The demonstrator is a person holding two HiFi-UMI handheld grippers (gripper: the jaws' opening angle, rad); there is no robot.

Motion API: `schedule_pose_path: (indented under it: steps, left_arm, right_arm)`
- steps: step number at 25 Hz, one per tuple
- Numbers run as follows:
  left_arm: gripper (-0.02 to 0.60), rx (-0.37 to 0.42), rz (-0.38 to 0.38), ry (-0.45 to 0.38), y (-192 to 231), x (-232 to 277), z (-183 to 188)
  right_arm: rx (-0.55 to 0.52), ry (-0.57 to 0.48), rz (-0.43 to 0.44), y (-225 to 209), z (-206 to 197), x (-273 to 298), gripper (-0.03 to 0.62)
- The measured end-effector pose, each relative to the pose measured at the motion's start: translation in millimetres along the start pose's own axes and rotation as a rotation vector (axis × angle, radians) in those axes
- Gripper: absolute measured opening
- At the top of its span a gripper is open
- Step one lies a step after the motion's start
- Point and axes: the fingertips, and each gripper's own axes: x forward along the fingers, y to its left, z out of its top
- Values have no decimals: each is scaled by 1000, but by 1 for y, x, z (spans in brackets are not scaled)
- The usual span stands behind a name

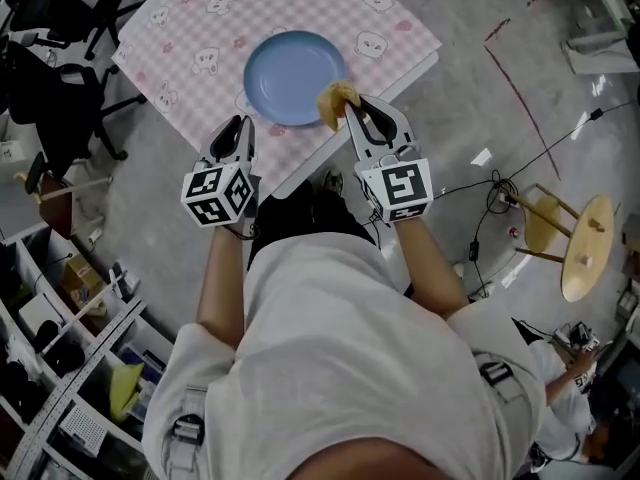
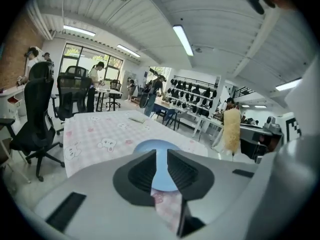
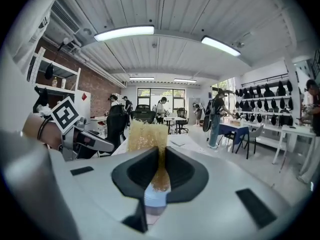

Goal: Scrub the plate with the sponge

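Note:
A round blue plate (image 1: 293,76) lies near the front edge of a table under a pink checked cloth (image 1: 200,38). My right gripper (image 1: 350,110) is shut on a yellow sponge (image 1: 337,99), which hangs over the plate's right rim. In the right gripper view the sponge (image 3: 146,134) sticks up between the jaws, with the plate (image 3: 155,200) below. My left gripper (image 1: 240,128) hovers just short of the table's edge, left of the plate. Its jaws stand a little apart with nothing between them. Through their gap the plate (image 2: 161,154) shows.
Black office chairs (image 1: 60,98) stand left of the table. A wooden stool (image 1: 580,248) and cables (image 1: 500,193) are on the floor to the right. Shelving (image 1: 60,368) runs along the lower left. People and desks (image 2: 100,86) fill the room beyond.

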Motion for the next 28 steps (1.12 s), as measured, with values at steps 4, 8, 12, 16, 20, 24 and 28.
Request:
schedule_pose_path:
  steps: [4, 8, 12, 16, 20, 24, 28]
  left_arm:
    - [83, -53, -13, 85, 31, 30, -22]
    - [86, -143, -46, 184, 54, 62, -43]
    - [89, -238, -79, 272, 74, 95, -62]
    - [114, -290, -99, 333, 97, 118, -73]
    - [144, -306, -93, 369, 104, 133, -80]
    - [170, -307, -100, 394, 102, 145, -87]
    - [169, -297, -86, 413, 102, 152, -91]
  right_arm:
    - [9, 67, 7, 7, -24, 30, 44]
    - [14, 140, -12, 6, -44, 53, 44]
    - [5, 219, -49, 5, -62, 68, 44]
    - [3, 252, -39, 12, -75, 95, 44]
    - [15, 303, -35, 7, -90, 103, 44]
    - [38, 331, -22, -1, -102, 109, 44]
    - [52, 347, 0, -9, -107, 124, 44]
